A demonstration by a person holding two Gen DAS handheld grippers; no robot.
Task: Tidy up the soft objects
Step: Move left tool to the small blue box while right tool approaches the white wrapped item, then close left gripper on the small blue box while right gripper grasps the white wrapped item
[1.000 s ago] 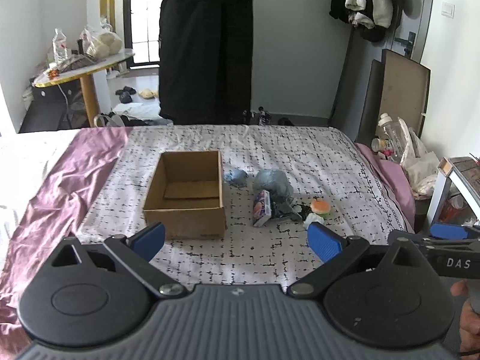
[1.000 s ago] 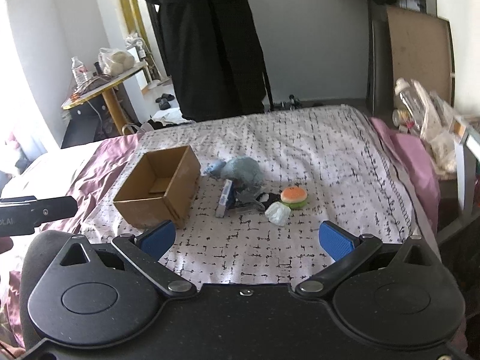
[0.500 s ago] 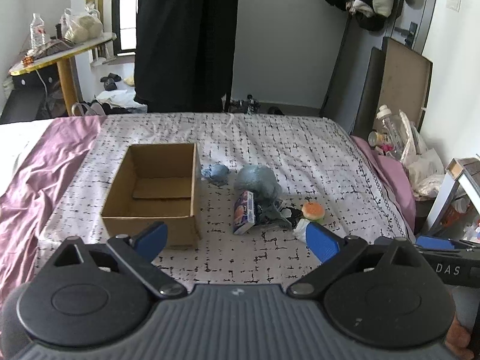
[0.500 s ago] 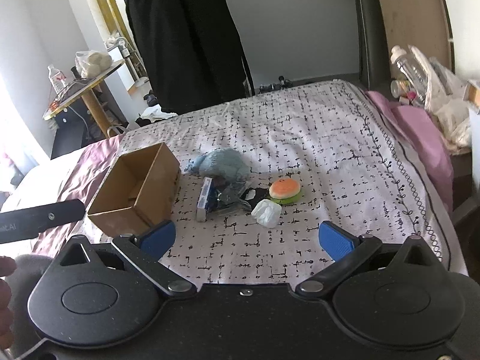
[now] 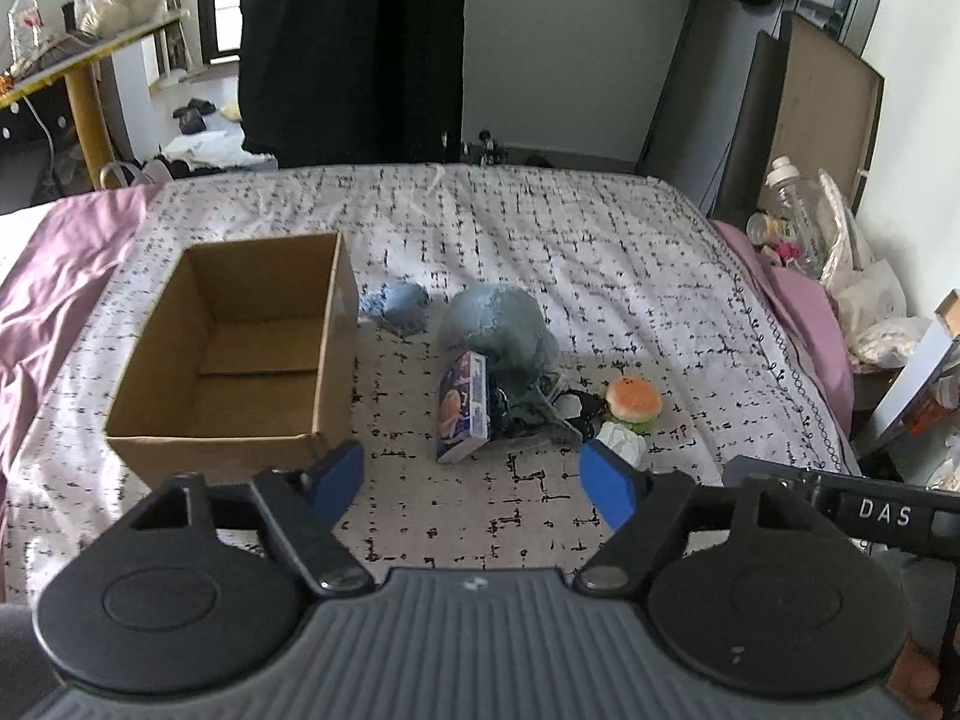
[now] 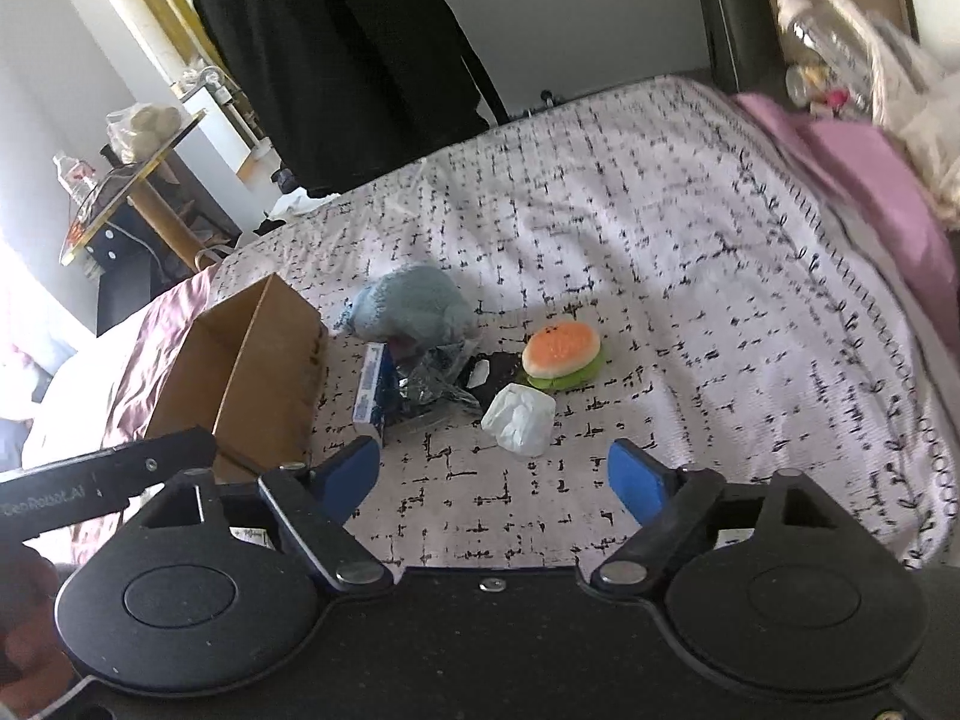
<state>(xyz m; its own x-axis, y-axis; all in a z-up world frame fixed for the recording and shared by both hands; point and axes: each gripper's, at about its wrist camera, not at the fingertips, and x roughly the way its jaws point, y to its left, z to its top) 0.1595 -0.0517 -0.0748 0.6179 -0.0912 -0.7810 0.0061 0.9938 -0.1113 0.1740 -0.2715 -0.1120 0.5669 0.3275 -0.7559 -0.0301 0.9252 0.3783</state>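
Note:
An open cardboard box [image 5: 240,354] [image 6: 240,372] sits empty on the patterned bedspread. To its right lie a small blue plush [image 5: 402,306], a bigger blue plush [image 5: 498,324] [image 6: 414,309], a small printed carton [image 5: 462,408] [image 6: 369,384], a crinkled dark wrapper [image 6: 432,387], a burger toy [image 5: 633,399] [image 6: 561,354] and a white crumpled lump [image 5: 621,444] [image 6: 519,417]. My left gripper [image 5: 471,480] hovers short of the pile, its jaws closing with nothing between them. My right gripper [image 6: 495,471] hangs just before the white lump, jaws closing too, empty.
A person in a long black coat [image 5: 354,48] stands at the bed's far end. A pink sheet [image 5: 54,276] edges the bed on the left. Bottles and bags [image 5: 828,240] crowd the right side; a small round table [image 5: 72,60] stands far left.
Both grippers have moved down and forward toward the pile, which looks larger now. The blue pads of each have drawn closer together. The right view has tilted.

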